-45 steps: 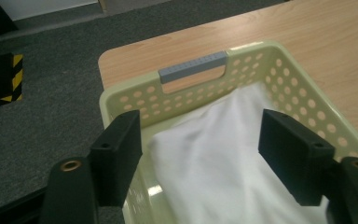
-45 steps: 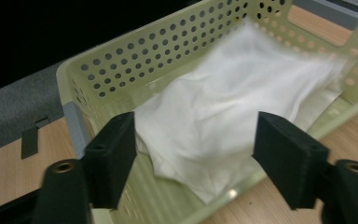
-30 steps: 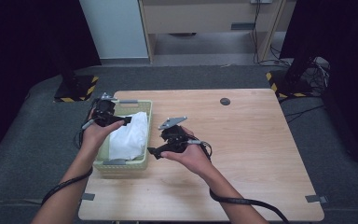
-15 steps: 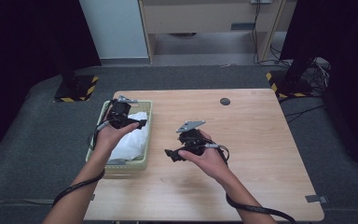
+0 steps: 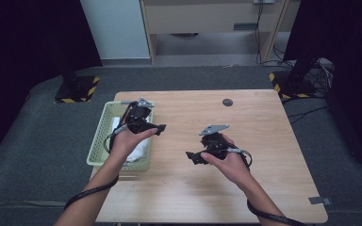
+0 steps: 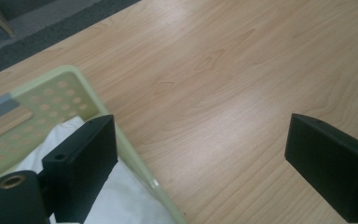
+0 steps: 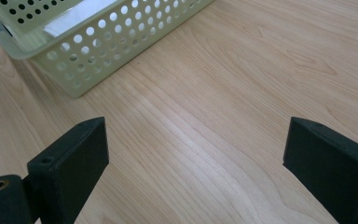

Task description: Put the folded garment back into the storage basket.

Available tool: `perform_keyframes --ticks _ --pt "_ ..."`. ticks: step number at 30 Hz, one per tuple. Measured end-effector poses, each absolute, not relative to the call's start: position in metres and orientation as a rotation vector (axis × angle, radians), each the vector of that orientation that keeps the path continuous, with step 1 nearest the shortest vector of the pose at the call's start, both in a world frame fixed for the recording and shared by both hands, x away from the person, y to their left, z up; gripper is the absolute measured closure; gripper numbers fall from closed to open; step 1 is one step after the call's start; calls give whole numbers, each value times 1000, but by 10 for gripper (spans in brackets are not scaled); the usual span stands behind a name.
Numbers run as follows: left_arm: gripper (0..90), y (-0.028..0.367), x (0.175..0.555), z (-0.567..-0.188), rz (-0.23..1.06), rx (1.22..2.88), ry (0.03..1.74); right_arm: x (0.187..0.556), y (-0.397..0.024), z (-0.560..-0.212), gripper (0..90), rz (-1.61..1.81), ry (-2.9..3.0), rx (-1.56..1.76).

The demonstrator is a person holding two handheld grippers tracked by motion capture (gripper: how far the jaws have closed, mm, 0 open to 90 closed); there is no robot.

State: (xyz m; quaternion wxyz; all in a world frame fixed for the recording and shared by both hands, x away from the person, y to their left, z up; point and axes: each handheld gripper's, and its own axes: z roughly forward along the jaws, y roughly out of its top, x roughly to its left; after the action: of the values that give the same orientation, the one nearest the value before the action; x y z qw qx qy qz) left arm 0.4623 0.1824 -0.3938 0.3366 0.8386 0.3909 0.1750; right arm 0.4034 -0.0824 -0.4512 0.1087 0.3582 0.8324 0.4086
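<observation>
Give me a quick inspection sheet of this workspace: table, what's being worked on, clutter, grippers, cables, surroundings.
Surface: light wooden table, bare apart from the items below.
Job's things: pale green perforated basket at the table's left edge, with white cloth inside.
Clutter: one small dark round disc near the far edge.
Grippers: left gripper over the basket's right rim, jaws wide open, nothing between them; they have just been opening. Right gripper above bare wood at mid-table, jaws open and empty.
Cables: a black cable trails along each forearm; loose wires on the floor at far right.
Surroundings: grey carpet, black stands with yellow-striped bases, a wooden cabinet behind.
</observation>
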Motion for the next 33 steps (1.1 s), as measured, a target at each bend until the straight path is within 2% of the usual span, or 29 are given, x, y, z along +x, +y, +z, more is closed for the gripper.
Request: perform_keyframes --ticks 14,24,33 --pt "98 131 449 -410 403 2225 914 389 -141 -477 69 1146 2415 1179" --pt "95 92 438 -448 325 2292 868 376 -177 -496 64 1108 2381 1274" --pt "94 73 426 -476 278 2316 859 368 -200 -508 64 1075 2355 1335"
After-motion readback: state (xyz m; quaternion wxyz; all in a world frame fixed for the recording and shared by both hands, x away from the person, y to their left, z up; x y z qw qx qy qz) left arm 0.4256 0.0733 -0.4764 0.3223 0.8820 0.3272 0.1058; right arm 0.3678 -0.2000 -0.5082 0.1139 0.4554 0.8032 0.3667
